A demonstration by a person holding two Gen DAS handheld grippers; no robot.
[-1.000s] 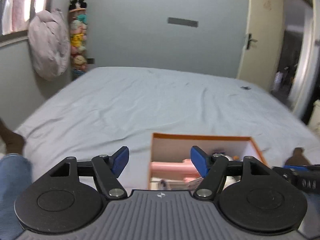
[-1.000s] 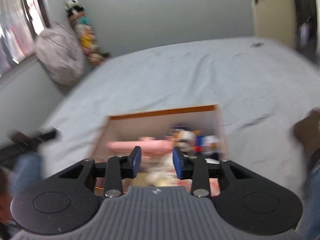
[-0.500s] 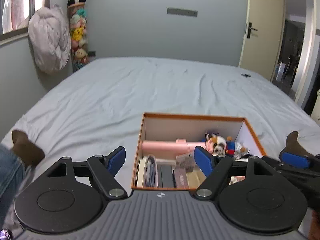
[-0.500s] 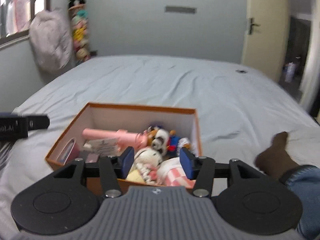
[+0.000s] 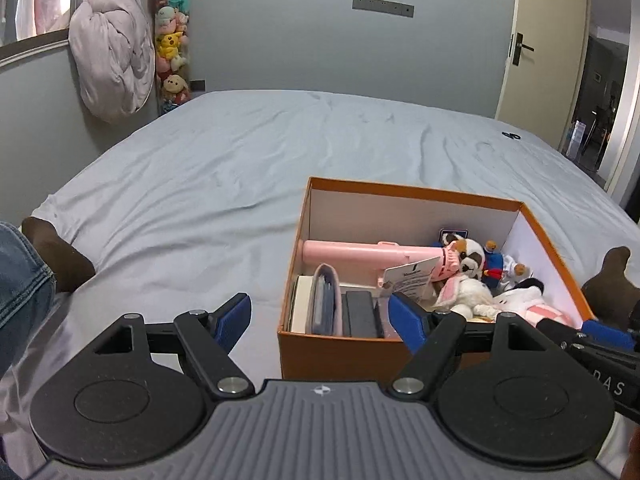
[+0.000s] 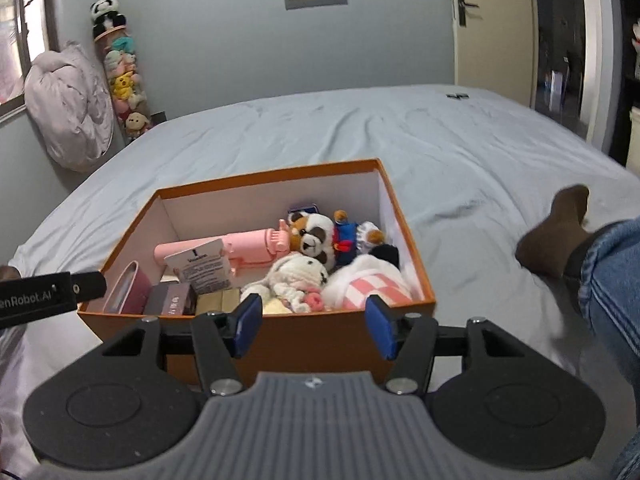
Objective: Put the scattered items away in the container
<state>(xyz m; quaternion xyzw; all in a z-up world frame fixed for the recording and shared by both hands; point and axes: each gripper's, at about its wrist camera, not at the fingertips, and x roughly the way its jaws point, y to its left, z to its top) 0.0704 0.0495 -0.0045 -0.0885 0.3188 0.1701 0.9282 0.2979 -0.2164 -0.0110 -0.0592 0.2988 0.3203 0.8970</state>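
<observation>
An orange cardboard box (image 5: 344, 350) (image 6: 304, 342) with a white inside stands on the grey bed. It holds a long pink toy (image 5: 360, 255) (image 6: 240, 250), several plush animals (image 6: 316, 236) (image 5: 468, 258), a pink-checked soft item (image 6: 374, 286), small dark cases (image 5: 360, 314) and a printed tag (image 6: 200, 270). My left gripper (image 5: 320, 318) is open and empty, just before the box's near left corner. My right gripper (image 6: 314, 326) is open and empty, at the box's near wall.
The grey bedsheet (image 5: 240, 168) stretches far behind the box. A person's brown-socked feet rest on the bed at the left (image 5: 56, 258) and right (image 6: 556, 232). A hanging bundle (image 5: 112, 68) and stacked plush toys (image 5: 172, 44) are at the far wall. A door (image 5: 536, 48) stands at the right.
Both grippers have pulled back and up from the box, so its whole inside now shows. The right gripper's jaws have opened wider. The views have steadied from blur.
</observation>
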